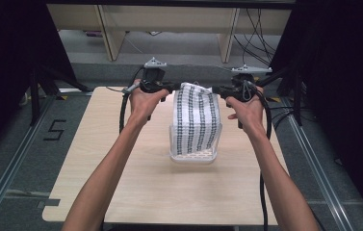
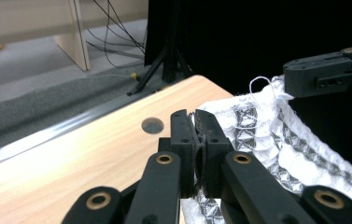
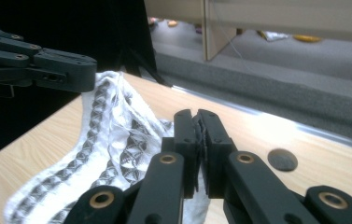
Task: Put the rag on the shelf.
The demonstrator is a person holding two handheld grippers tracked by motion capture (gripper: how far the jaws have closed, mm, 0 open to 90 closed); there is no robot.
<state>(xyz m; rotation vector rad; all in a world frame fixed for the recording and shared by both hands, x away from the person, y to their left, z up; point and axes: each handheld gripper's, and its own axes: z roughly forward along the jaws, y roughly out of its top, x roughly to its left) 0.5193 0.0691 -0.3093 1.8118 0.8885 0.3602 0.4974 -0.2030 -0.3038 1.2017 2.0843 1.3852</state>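
Observation:
A white cloth with dark patterned stripes (image 1: pixel 197 118) hangs stretched between both grippers above the table (image 1: pixel 121 192). Its lower end drops into a clear plastic container (image 1: pixel 172 139) at the table's middle. My left gripper (image 1: pixel 175 87) is shut on the cloth's upper left corner, and my right gripper (image 1: pixel 216 90) is shut on the upper right corner. In the left gripper view the jaws (image 2: pixel 194 116) pinch the cloth's edge, the cloth (image 2: pixel 281 140) runs right, and the right gripper (image 2: pixel 327 74) holds the far corner. In the right gripper view the jaws (image 3: pixel 196 116) clamp the fabric (image 3: pixel 113 140), with the left gripper (image 3: pixel 47 70) opposite.
The light wooden table has a round dark hole (image 2: pixel 152 125) near its far edge. Beyond it lie grey floor, wooden furniture legs (image 1: pixel 111 36), loose cables (image 1: pixel 256 38) and black stands (image 1: pixel 39 82). Metal rails (image 1: pixel 10 168) flank the table.

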